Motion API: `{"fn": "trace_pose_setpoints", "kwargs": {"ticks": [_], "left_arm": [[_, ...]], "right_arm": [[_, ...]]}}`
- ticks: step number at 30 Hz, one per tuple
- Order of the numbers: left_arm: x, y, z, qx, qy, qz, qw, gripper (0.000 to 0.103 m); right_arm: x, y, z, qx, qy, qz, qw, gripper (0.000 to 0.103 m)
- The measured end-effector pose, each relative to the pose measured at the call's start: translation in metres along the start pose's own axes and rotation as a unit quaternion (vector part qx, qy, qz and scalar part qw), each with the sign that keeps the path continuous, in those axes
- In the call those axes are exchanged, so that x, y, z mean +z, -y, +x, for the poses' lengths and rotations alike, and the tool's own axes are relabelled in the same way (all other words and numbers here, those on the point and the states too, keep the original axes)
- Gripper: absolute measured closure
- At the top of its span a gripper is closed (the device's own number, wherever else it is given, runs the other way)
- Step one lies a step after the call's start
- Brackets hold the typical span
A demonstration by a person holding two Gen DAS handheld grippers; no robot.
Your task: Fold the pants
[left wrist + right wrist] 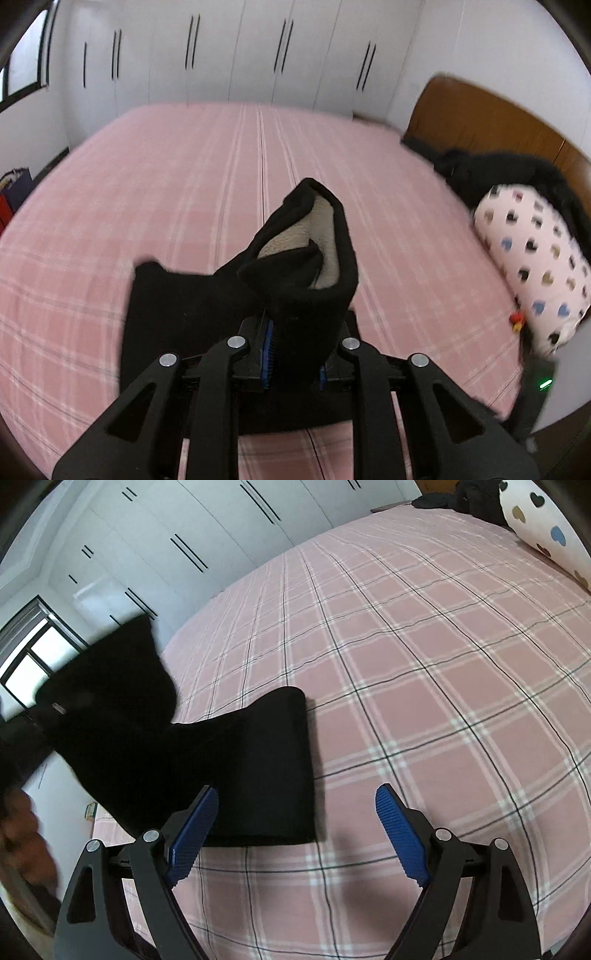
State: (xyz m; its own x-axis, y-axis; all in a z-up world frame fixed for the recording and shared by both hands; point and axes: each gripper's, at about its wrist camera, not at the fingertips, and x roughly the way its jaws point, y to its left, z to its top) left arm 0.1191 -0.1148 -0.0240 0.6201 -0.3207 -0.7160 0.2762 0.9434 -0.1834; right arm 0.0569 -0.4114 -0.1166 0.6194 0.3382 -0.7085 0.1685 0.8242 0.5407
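Note:
Black pants (177, 325) with a beige fleece lining (317, 236) lie partly on the pink plaid bed (184, 166). My left gripper (295, 350) is shut on a bunched end of the pants and holds it raised above the bed, lining showing. In the right wrist view the pants (258, 768) lie flat with a folded edge on the bed (424, 664), and a raised part (118, 686) lifts at the left. My right gripper (295, 827) is open and empty, just above the near edge of the flat part.
A heart-patterned pillow (532, 266) and dark clothes (491, 173) lie by the wooden headboard (480, 114) at the right. White wardrobes (258, 48) stand beyond the bed. A window (33, 657) is at the left. A small red object (516, 319) lies near the pillow.

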Motion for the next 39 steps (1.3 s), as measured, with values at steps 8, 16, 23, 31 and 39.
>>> {"fn": "trace_pose_setpoints", "kwargs": {"ticks": [8,16,23,31,39], "left_arm": [[-0.077,0.026,0.064,0.032,-0.092,0.018,0.995,0.044],[-0.111,-0.013,-0.017,0.105,-0.034,0.055,0.9923,0.009],[-0.118,-0.104,-0.039,0.143,-0.064,-0.047,0.9866,0.009],[-0.117,-0.154,-0.052,0.154,-0.046,-0.083,0.9835,0.009],[-0.119,-0.156,-0.037,0.135,-0.068,-0.09,0.9844,0.009]], "right_arm": [[0.004,0.01,0.001,0.013,-0.009,0.004,1.0,0.017],[0.039,-0.023,0.031,0.092,-0.047,-0.017,0.995,0.017],[0.034,-0.076,0.11,0.053,-0.119,-0.084,0.988,0.079],[0.07,-0.114,0.048,0.032,-0.019,-0.166,0.985,0.08],[0.024,-0.048,0.052,0.04,-0.066,-0.062,0.995,0.069]]}}
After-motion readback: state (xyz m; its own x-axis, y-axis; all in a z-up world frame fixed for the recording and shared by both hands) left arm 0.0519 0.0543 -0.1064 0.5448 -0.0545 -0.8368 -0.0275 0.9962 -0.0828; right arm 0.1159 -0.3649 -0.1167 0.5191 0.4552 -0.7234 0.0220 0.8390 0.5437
